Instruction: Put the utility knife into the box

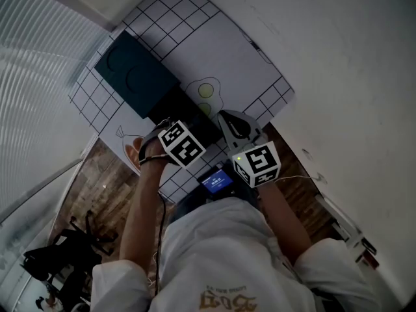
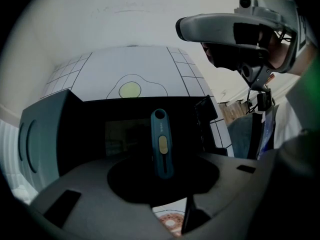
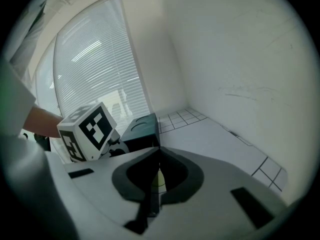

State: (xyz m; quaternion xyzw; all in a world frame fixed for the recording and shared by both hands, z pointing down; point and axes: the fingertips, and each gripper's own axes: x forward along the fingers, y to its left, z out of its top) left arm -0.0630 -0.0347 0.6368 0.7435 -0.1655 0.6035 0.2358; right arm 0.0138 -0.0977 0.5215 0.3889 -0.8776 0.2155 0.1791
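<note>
A blue utility knife with a yellow slider stands upright between the jaws of my left gripper, which is shut on its lower end. The knife hangs over the dark open box, whose teal lid stands up at the left. In the head view, the left gripper is at the near edge of the box. The knife itself is hidden there. My right gripper hovers just right of the box, jaws together with nothing between them.
The box sits on a white mat with a grid border and a fried-egg drawing. A white wall rises behind the mat. Window blinds are at the left. A small lit screen and a wooden floor lie below, with a chair.
</note>
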